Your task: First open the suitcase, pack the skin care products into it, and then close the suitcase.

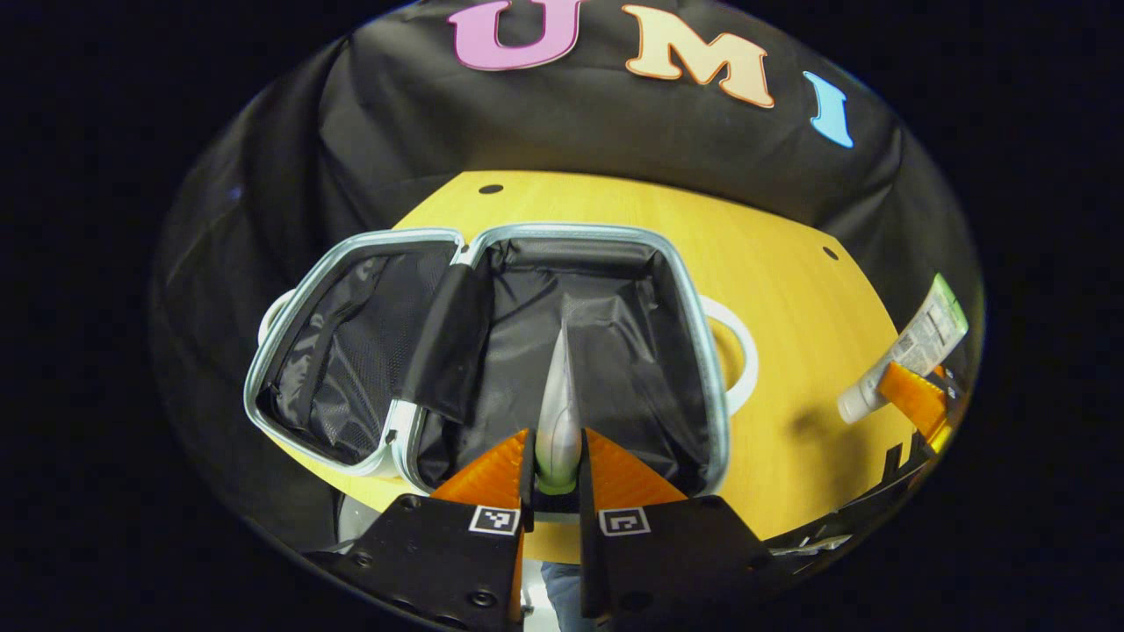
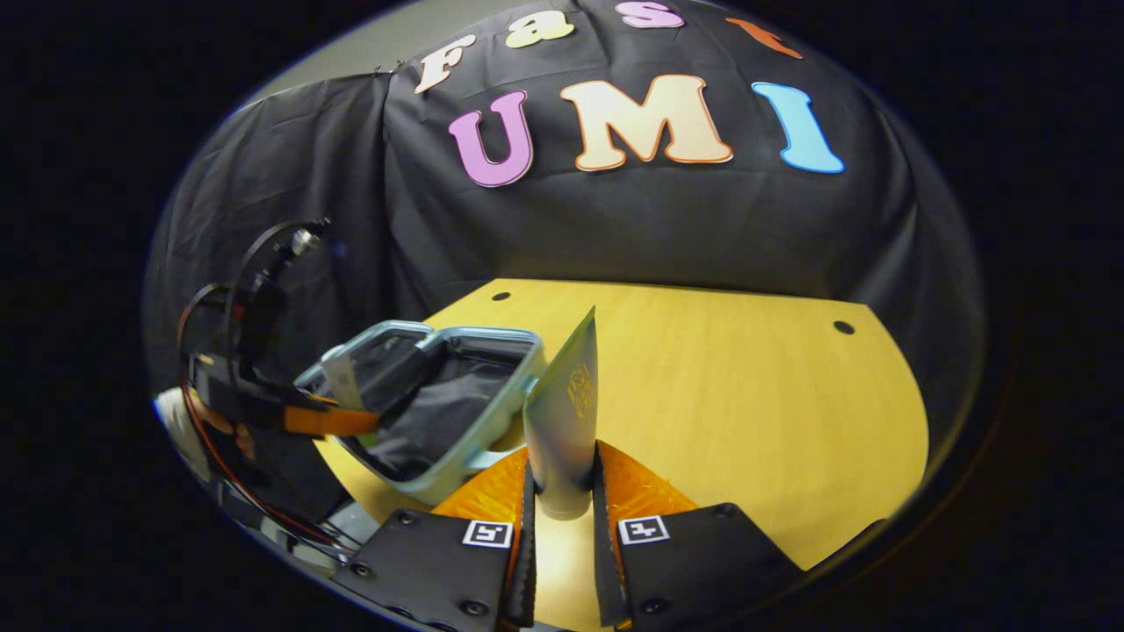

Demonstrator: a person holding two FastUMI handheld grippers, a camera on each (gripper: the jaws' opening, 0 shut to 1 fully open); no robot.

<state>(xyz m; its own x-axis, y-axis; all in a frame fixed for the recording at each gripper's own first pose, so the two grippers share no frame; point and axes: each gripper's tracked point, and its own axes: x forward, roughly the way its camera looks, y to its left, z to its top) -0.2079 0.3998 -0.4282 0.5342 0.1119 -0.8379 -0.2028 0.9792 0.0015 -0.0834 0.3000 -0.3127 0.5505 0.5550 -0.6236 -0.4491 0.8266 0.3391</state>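
Soft plastic tubes are the cargo here, one in each gripper. The left gripper (image 1: 558,465) pinches a silver tube (image 1: 559,412) near its cap end, its orange fingers (image 1: 487,478) closed on both sides, and holds it over the right half of the open suitcase (image 1: 492,351), flat crimped end pointing away. The right gripper (image 2: 562,487) likewise clamps a pale tube (image 2: 566,412) low by the cap, upright, just beside the suitcase's near rim and above the table (image 2: 746,395). Both tubes look light and squashy; a hard squeeze mid-body would likely dent them or push at the cap, so the stiffer shoulder near the cap seems the best place to hold. Their smooth skins may slip. The suitcase lining looks limp and should cushion a drop.
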